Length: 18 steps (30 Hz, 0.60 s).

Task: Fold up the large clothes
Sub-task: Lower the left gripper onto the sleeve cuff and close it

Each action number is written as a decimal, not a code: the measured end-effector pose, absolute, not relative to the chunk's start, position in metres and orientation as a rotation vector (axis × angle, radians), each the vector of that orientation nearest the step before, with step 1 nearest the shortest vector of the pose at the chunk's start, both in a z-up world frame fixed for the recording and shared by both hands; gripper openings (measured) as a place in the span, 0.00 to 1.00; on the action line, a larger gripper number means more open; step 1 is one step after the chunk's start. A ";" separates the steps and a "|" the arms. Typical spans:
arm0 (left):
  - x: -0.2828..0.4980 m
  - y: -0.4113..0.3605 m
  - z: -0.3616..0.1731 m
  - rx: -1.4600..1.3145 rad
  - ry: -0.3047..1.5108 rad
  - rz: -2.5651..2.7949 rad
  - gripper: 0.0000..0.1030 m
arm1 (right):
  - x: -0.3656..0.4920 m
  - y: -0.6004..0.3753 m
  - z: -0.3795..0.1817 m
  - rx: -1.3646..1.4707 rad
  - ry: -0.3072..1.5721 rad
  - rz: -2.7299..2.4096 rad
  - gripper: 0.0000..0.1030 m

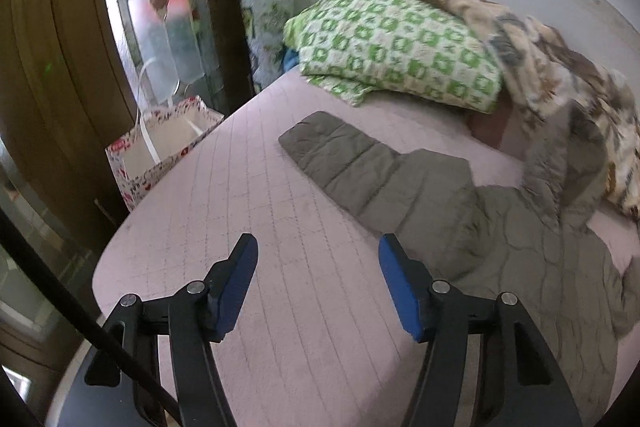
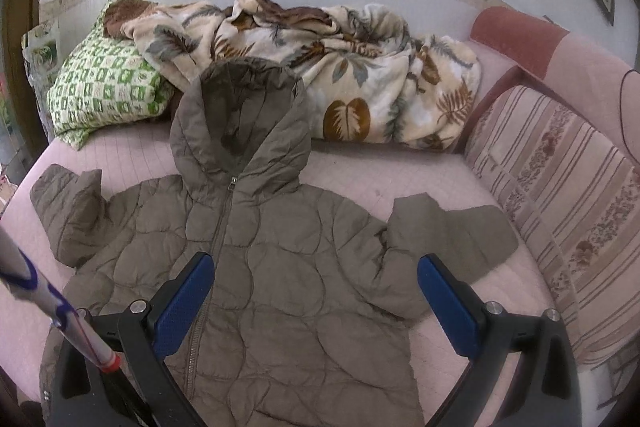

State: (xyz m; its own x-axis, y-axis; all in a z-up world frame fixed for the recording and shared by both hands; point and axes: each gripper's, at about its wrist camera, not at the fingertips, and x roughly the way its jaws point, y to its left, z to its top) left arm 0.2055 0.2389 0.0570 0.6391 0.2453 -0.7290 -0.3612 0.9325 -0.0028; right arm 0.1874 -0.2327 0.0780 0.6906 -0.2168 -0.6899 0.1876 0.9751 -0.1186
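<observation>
An olive-grey quilted hooded jacket [image 2: 280, 259] lies front up on the pink bed cover [image 2: 400, 183], zip closed, hood toward the wall, both sleeves spread out to the sides. In the left wrist view one sleeve [image 1: 352, 163] stretches across the cover to the right of my left gripper [image 1: 318, 247]; its blue-padded jaws stand apart above bare cover with nothing between them. My right gripper [image 2: 316, 267] hovers open over the jacket's chest, its pads clear of the fabric.
A green-patterned pillow [image 1: 396, 43] and a leaf-print blanket [image 2: 340, 67] lie along the wall. A striped cushion [image 2: 560, 195] leans at the right. A gift bag [image 1: 160, 151] stands on the floor by the bed's left edge, next to a glass door [image 1: 160, 7].
</observation>
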 end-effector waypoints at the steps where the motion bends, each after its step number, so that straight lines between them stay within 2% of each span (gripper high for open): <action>1: 0.213 0.247 0.053 -0.172 0.817 0.356 0.60 | 0.189 -0.232 0.075 -0.039 0.783 -0.224 1.00; 9: 0.287 0.322 0.013 -0.341 0.901 0.389 0.61 | 0.182 -0.222 0.031 -0.075 0.859 -0.210 1.00; 18: 0.361 0.364 -0.040 -0.488 0.963 0.366 0.64 | 0.168 -0.231 -0.006 -0.062 0.942 -0.240 1.00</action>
